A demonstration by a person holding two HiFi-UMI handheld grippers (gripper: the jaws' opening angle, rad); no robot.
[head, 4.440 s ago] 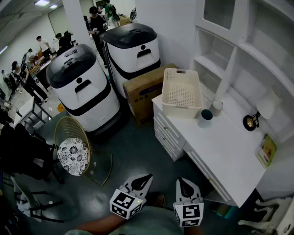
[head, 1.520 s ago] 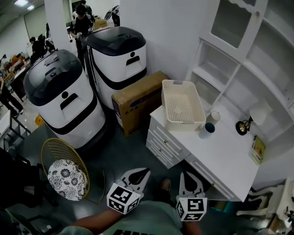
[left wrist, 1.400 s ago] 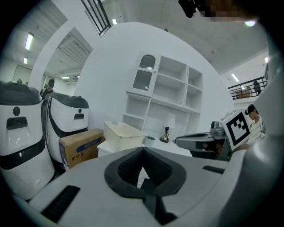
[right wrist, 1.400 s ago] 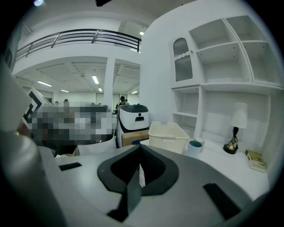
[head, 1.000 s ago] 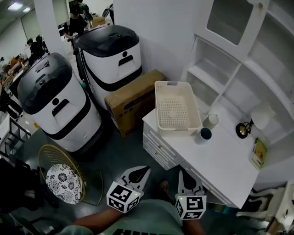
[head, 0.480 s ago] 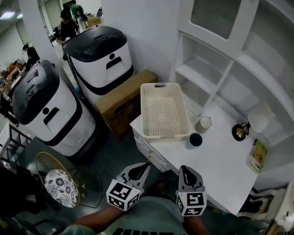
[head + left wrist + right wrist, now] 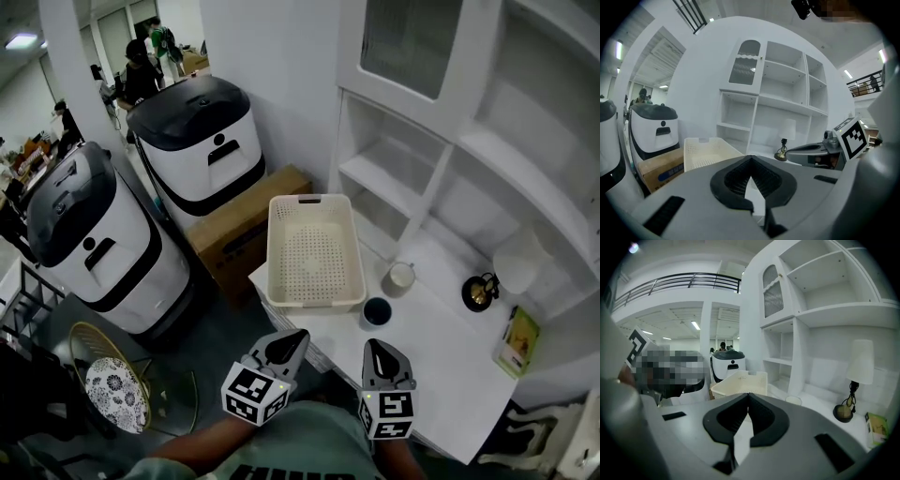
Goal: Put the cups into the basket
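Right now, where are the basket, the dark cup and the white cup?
basket point(image 7: 314, 253), head view, bare perforated floor.
dark cup point(image 7: 377, 311), head view, open top.
white cup point(image 7: 399, 277), head view, open top.

A white desk point(image 7: 450, 375) stands against a white wall point(image 7: 272, 66), with tall white shelving point(image 7: 441, 141) rising over it. Beside it on the dark grey floor point(image 7: 211, 323) — a cardboard box point(image 7: 234, 230), two bulky white-and-black machines point(image 7: 202, 131), and a gold wire chair point(image 7: 112, 384). A ceiling light point(image 7: 21, 41) glows far back.

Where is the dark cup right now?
In the head view, the dark cup stands on the white desk, just right of the basket's near corner. The white cup is close behind it.
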